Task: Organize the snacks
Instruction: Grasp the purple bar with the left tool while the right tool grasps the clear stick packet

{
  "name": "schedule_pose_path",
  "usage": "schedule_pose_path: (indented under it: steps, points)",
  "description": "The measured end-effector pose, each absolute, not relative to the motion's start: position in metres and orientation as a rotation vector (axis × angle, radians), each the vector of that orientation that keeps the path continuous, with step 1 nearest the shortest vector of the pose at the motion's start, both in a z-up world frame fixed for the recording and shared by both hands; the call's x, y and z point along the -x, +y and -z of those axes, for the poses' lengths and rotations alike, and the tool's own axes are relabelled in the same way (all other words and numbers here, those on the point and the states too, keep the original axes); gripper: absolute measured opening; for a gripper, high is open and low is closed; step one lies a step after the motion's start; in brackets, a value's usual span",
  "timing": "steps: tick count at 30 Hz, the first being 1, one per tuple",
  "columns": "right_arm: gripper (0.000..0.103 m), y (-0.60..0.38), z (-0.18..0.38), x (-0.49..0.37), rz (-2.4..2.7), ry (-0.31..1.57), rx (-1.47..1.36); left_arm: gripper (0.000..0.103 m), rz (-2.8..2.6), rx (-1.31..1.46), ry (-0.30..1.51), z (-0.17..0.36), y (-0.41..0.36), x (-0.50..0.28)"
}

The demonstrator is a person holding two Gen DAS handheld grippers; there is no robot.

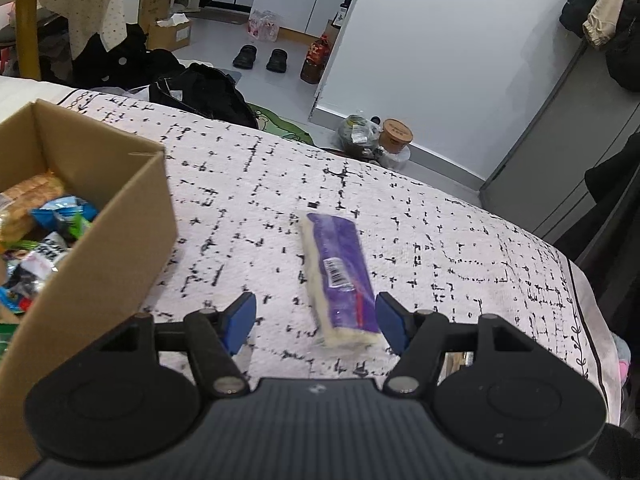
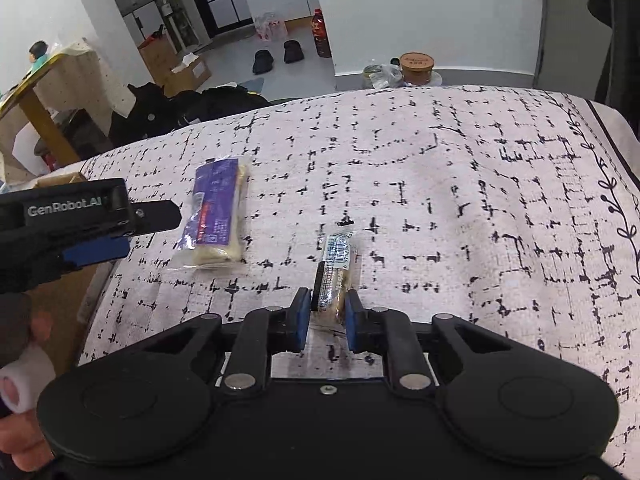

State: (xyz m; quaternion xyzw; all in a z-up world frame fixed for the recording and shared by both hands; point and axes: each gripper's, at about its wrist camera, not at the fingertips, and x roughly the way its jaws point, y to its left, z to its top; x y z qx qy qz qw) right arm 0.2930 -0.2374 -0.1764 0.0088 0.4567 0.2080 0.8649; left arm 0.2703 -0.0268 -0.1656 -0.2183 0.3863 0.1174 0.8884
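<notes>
**Two grippers over a patterned bedspread**

Right gripper (image 2: 327, 314): jaws closed on a slim, crinkly dark-and-clear snack bar (image 2: 334, 276). Left gripper (image 1: 316, 322): jaws wide, straddling the near end of a flat purple-wrapped snack (image 1: 340, 276) lying on the bedspread (image 1: 460, 248). A corrugated cardboard box (image 1: 120, 248) holds assorted packets at left.

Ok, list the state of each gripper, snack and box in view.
left gripper: open, purple snack pack between its fingers, not clamped.
right gripper: shut on the small snack bar.
purple snack pack: sealed, flat on the bedspread.
small snack bar: wrapped, gripped at its near end.
cardboard box: open, holding snacks.
</notes>
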Motion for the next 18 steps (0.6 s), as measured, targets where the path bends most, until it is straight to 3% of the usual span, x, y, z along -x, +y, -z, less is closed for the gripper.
schedule_pose_path:
  steps: [18]
  points:
    - [0.02,-0.261,0.179,-0.303,-0.368,0.952,-0.066,0.066,-0.254,0.407,0.843,0.196,-0.052,-0.309]
